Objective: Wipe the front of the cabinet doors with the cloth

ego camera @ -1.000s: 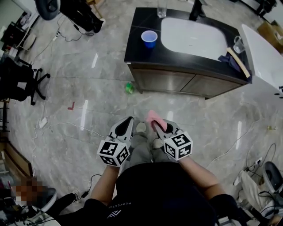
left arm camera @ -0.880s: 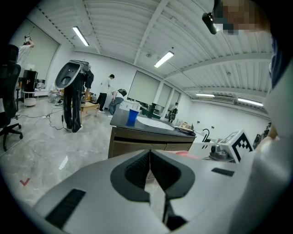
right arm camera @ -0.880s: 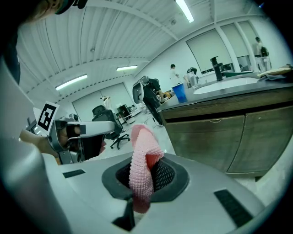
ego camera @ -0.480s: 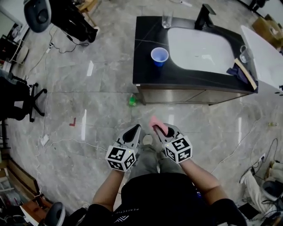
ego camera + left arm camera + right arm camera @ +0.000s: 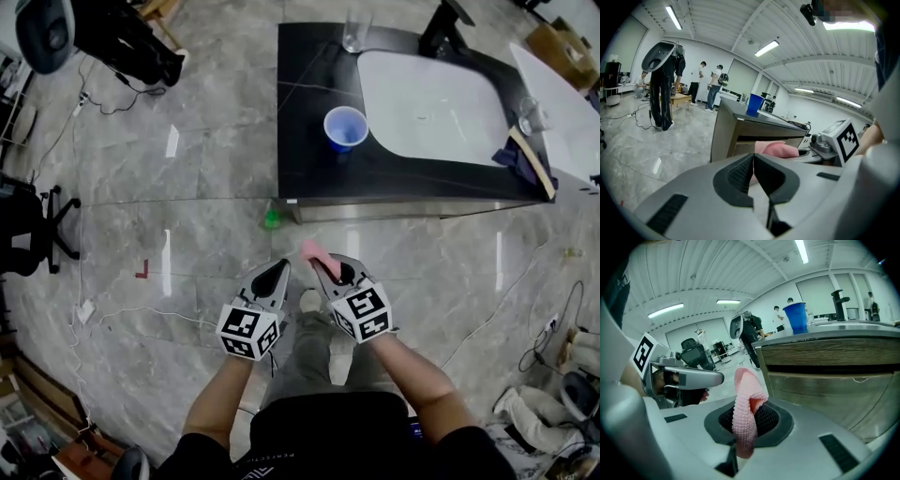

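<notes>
1. The right gripper (image 5: 330,270) is clamped on a pink knitted cloth (image 5: 743,416), which stands up out of its jaws as a folded strip.
2. The left gripper (image 5: 753,171) has its jaws pressed together with nothing between them. It hangs just beside the right one, in front of the person's body.
3. The wood-grain cabinet doors (image 5: 825,385) sit under a black counter (image 5: 309,159), ahead of both grippers. The cloth is apart from them and touches nothing.
4. By this showing the wiping has not begun and the whole of the door fronts is left to do. The gap to the cabinet has to be closed first, and the cloth brought flat against the wood.
5. The counter carries a white sink basin (image 5: 431,103) and a blue plastic cup (image 5: 345,127) just beside it.
6. The glossy grey marble-look floor (image 5: 141,187) has cables trailing across it, and a small green object (image 5: 272,218) lies near the cabinet's corner.
7. In the gripper views the room is a bright workshop with strip lights overhead, and people stand far off.
</notes>
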Demonstrator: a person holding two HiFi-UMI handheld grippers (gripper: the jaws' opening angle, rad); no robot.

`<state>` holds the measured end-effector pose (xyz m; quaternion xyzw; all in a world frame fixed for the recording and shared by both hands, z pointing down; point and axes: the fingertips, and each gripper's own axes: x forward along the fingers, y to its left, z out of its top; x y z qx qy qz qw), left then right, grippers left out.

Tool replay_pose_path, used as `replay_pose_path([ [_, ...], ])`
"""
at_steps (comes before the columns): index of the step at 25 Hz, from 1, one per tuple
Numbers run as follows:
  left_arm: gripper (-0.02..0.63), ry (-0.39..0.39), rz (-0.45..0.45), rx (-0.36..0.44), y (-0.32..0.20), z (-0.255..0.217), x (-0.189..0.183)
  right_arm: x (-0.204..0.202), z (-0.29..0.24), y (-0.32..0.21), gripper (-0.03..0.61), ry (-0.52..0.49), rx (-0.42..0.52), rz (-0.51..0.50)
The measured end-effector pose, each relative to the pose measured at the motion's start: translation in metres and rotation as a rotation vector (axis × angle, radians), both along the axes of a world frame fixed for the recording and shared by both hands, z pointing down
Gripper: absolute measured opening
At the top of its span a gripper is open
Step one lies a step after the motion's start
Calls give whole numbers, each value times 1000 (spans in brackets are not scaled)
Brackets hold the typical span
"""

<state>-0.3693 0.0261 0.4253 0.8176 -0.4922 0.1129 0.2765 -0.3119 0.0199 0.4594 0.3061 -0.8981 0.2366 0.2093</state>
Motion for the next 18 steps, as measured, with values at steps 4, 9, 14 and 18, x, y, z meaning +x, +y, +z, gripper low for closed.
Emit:
replay_pose_path([
  [4,11,-16,-28,-8,-13,14,-8,-13,19,-28,44,-13,30,-25],
  [9,11,-23,-52,-19,-21,36,2,-18,45,-51,44,11,68,-85],
  [14,11,-29,-75,-14,-38,49,7,-12,60,-66,44,-6,65,-68],
  [18,11,-35,-74,-2,-51,51,19,3,60,-75,44,-5,67,-62],
])
